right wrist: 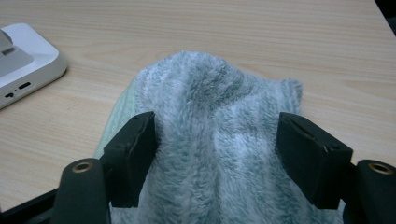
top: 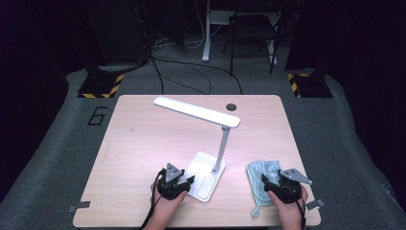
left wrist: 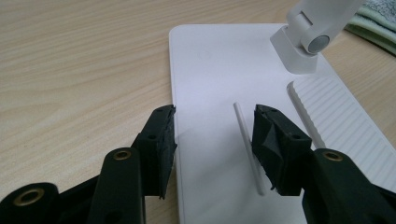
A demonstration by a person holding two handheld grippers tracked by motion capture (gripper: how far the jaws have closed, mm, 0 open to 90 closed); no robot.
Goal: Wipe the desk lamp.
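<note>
Wiping looks not yet begun: the right gripper stands wide around the cloth between its jaws; the left gripper, wide, straddles the lamp base just ahead.

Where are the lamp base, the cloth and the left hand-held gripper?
lamp base (left wrist: 219, 70), left gripper view, on its flat white top.
cloth (right wrist: 219, 121), right gripper view, on the fluffy raised middle.
left hand-held gripper (top: 187, 182), high view, midway between its fingertips.

Pale wooden table on grey carpet, dark room, chair, floor cables behind.
</note>
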